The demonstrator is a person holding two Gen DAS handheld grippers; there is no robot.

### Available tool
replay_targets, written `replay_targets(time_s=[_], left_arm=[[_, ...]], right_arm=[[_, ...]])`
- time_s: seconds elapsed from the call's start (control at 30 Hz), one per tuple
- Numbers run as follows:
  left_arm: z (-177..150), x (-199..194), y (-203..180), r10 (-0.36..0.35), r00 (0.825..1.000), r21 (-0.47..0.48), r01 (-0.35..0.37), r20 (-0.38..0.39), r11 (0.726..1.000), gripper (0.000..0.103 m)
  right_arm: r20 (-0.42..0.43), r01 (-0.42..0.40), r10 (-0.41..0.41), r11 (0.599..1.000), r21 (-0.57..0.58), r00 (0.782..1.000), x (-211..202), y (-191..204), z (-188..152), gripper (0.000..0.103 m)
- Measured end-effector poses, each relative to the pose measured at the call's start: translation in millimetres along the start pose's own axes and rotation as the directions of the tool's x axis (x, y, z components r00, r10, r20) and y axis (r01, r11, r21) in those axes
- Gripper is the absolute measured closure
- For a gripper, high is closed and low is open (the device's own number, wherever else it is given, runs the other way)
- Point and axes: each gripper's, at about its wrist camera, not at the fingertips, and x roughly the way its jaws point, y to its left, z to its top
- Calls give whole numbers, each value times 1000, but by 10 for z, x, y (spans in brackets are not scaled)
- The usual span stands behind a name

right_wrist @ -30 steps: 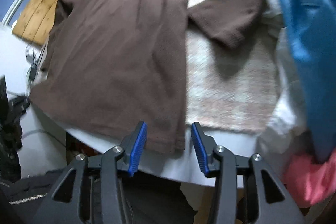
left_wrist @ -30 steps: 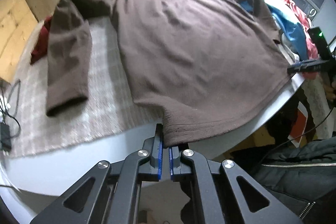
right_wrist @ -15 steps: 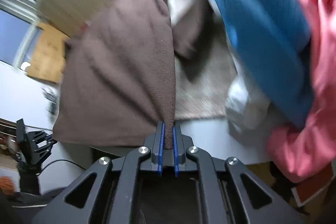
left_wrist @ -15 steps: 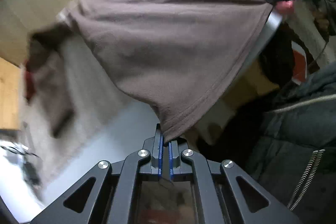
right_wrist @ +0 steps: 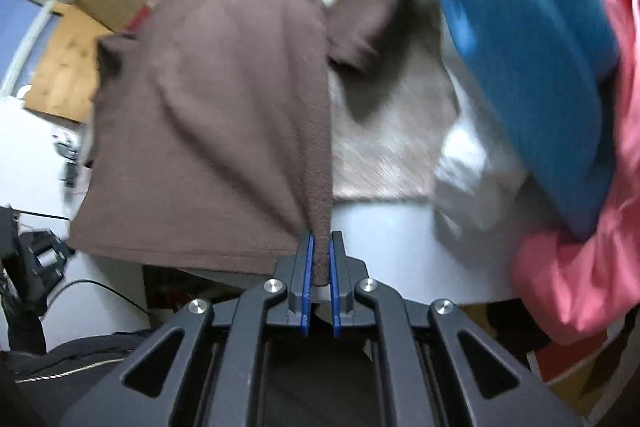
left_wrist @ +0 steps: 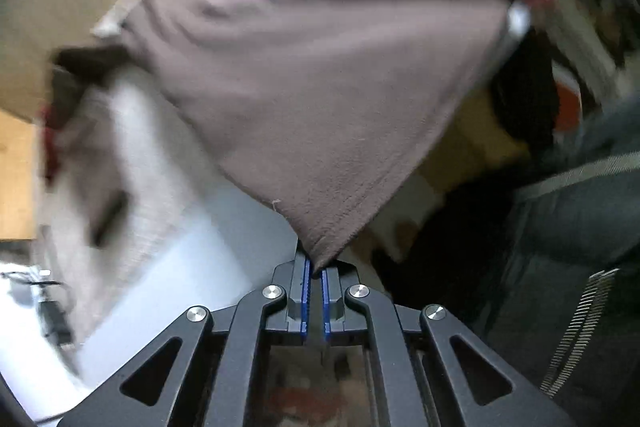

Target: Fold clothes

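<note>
A pale, smooth bench [right_wrist: 392, 227] fills the lower middle of both views, with a beige woven mat [right_wrist: 384, 151] of faint checked texture spread over it; wooden panelling [right_wrist: 68, 67] and a tan wall stand behind. Both pictures are smeared by motion blur.

The brown sweater [left_wrist: 320, 75] is a soft, fleecy knit with a stitched hem along its lower edge. Its bottom part is lifted off the bench and pulled taut into a wide tent shape between two pinched corners, while its upper body and sleeves lie on the mat further back. In the right wrist view the brown sweater [right_wrist: 216, 115] shows diagonal tension folds fanning out from the held corner, and one sleeve [right_wrist: 360, 23] lies on the mat beside the body.

The left gripper [left_wrist: 315, 273] has its blue-padded jaws nearly together, clamping one hem corner drawn to a point. The right gripper [right_wrist: 319, 259] likewise pinches the other hem corner, a thick roll of fabric sandwiched between its blue pads.

To the right sits a heap of other clothes: a blue garment [right_wrist: 532, 59] of towel-like texture, a pink garment [right_wrist: 580, 275] bunched at the bench edge, and a white cloth [right_wrist: 476, 167] under them. A dark padded jacket [left_wrist: 568, 235] with a metal zipper shows in the left wrist view. No writing or labels can be read.
</note>
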Motion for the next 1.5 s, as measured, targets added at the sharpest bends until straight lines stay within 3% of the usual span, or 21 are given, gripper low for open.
replay_targets(time_s=[0.07,0.1,0.2,0.27,0.33,0.37,0.43,0.5,0.53,0.73,0.9,1.0,1.03,1.07,1.13,1.17,1.23,1.3,1.37,1.43,1.5], left_arm=[[-45,193,-27,-57,996,3,58,-61,998,93],[-68,212,9,-82,994,-4,82,-69,997,93],[-97,-44,433,-79,996,-81,76,-31,994,89],[-11,-202,826,-36,999,-149,37,10,988,89],[235,-251,1219,-10,998,-234,25,64,972,85],[434,-233,1427,2,995,-265,25,104,964,82],[780,-129,1737,38,986,-305,13,161,952,78],[1142,52,2066,62,980,-378,14,187,926,76],[1261,145,2180,62,980,-408,21,190,913,75],[1774,627,2507,65,986,-469,15,155,883,74],[1910,815,2755,92,989,-513,-18,119,858,66],[1911,878,2905,105,989,-564,-27,106,825,64],[1913,888,2950,105,988,-578,-22,111,816,66],[1909,882,2981,107,987,-591,-14,122,807,77],[1888,843,3016,110,983,-603,2,148,798,94],[1864,803,3030,108,979,-609,19,172,793,97],[1818,695,3037,126,968,-617,36,217,786,98],[1795,642,3072,173,954,-608,11,243,794,97],[1815,835,3151,172,968,-599,-28,184,800,93],[1798,870,3160,144,974,-584,-16,174,811,92],[1769,863,3157,110,979,-570,9,174,822,91]], right_arm=[[-34,60,-63,994,-86,997,-18,132,11,92],[-50,88,-95,987,-131,994,-43,201,16,84],[-20,155,-163,966,-206,986,-301,316,92,71],[21,126,-124,973,-194,992,-505,337,238,65],[102,48,-32,986,-159,994,-673,347,532,46],[149,3,18,990,-143,989,-726,350,714,44],[233,-46,73,992,-118,970,-728,407,1134,44],[287,-19,44,996,-90,957,-523,545,1656,44],[294,6,14,998,-66,956,-466,417,1814,44],[247,38,-65,993,112,967,214,117,2685,44],[213,70,-116,975,210,970,499,26,2988,44],[227,63,-114,974,219,967,490,-2,3062,48],[237,80,-130,974,211,963,478,21,3073,77],[248,101,-151,974,202,957,466,47,3085,98],[277,145,-183,978,152,943,366,109,3078,98],[290,168,-200,977,130,936,321,122,3079,98],[316,284,-304,952,111,899,220,121,3069,98],[314,330,-353,936,125,881,206,53,3082,98],[295,383,-401,916,120,867,262,19,3121,98],[268,466,-467,882,71,843,384,70,3143,98],[239,482,-477,875,42,846,390,79,3119,96]])
